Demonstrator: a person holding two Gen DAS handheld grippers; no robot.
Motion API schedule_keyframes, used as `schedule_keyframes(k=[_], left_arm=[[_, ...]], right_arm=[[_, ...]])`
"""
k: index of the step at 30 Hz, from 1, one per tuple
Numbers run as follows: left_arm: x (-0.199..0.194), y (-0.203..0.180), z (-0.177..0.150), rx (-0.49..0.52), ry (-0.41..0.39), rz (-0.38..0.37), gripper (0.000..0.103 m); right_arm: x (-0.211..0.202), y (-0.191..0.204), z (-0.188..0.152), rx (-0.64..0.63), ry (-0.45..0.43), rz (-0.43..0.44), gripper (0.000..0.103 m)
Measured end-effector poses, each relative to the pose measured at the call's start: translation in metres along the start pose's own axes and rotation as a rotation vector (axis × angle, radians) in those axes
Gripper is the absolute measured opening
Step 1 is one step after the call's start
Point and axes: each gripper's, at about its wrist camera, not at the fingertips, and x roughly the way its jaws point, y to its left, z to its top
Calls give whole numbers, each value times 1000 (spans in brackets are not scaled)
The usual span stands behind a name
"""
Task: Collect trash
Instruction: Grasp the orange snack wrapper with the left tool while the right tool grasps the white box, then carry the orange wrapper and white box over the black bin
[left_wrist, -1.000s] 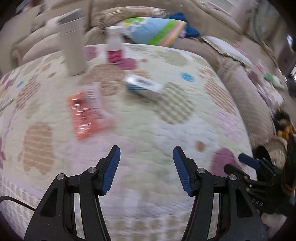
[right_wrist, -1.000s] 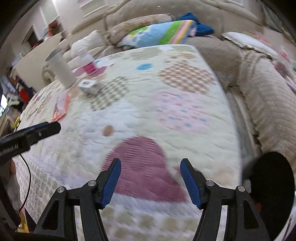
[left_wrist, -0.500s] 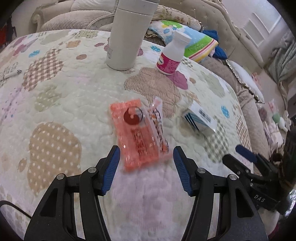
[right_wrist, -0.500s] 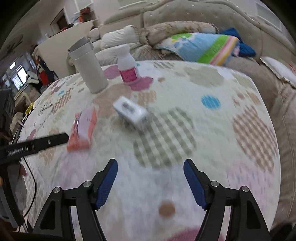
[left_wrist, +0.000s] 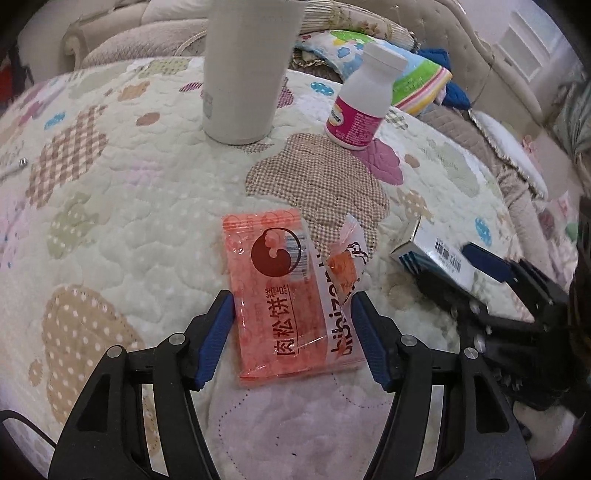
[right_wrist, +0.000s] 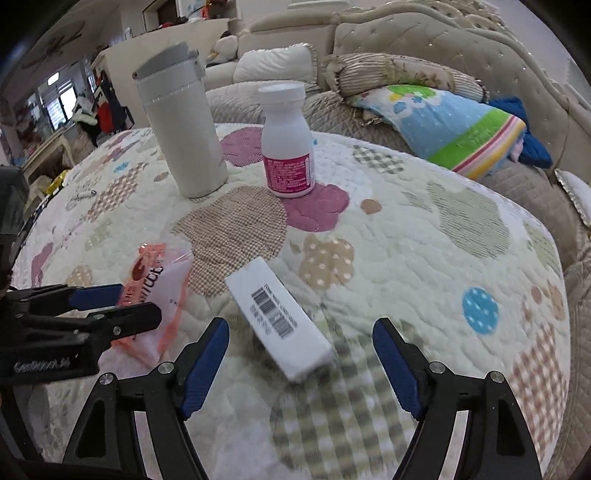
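On the quilt (left_wrist: 110, 229), the wrapper (left_wrist: 291, 295) is lying at 6 o'clock, the box (left_wrist: 432, 254) at 3, the tumbler (left_wrist: 243, 70) at 12, the bottle (left_wrist: 364, 99) at 1.

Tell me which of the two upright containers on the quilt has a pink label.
The smaller white bottle with the wide white cap; a pink label wraps its lower half. The taller grey-lidded tumbler beside it is plain off-white with no coloured label.
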Motion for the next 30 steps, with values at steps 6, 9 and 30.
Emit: schedule_keyframes(k=[6, 9, 30], left_arm=[[-1, 1, -5, 46, 0, 13, 23], [-7, 6, -9, 25, 17, -32, 14], [-78, -74, -83, 209, -37, -133, 10]], right_arm=[[-2, -1, -11, 53, 8, 51, 32], [-18, -4, -22, 95, -16, 61, 31], [-129, 1, -128, 232, -98, 28, 27]])
